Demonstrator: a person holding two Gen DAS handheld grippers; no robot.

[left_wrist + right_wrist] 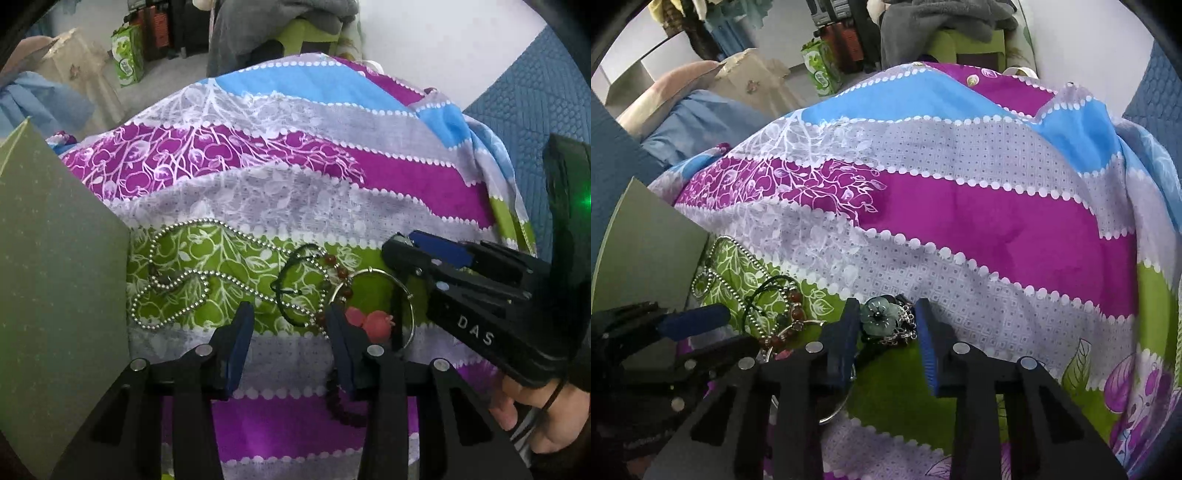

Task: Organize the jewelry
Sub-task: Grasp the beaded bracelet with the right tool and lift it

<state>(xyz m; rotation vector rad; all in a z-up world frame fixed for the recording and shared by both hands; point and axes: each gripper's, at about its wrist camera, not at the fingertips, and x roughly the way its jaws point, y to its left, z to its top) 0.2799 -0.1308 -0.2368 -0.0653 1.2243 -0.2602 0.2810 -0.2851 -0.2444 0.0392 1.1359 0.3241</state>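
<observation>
Jewelry lies on a striped bedsheet [295, 192]. A silver ball chain [177, 280] lies left, beside a black cord with red-brown beads [332, 266], a silver hoop [406, 295] and a pink-red charm [376, 321]. My left gripper [290, 328] is open, its jaws straddling the cord and chain. My right gripper [886, 332] is open around a pale green flower piece with silver filigree [882, 317]. The right gripper also shows in the left wrist view [406, 251], over the hoop. The ball chain [738, 273] and beads [794, 314] show in the right wrist view.
A grey-green board or lid [55, 277] stands at the left, also in the right wrist view [646, 251]. A blue quilt [535, 99] lies at the right. Beyond the bed are a green carton [127, 55], a cardboard box and a chair with grey clothes [942, 18].
</observation>
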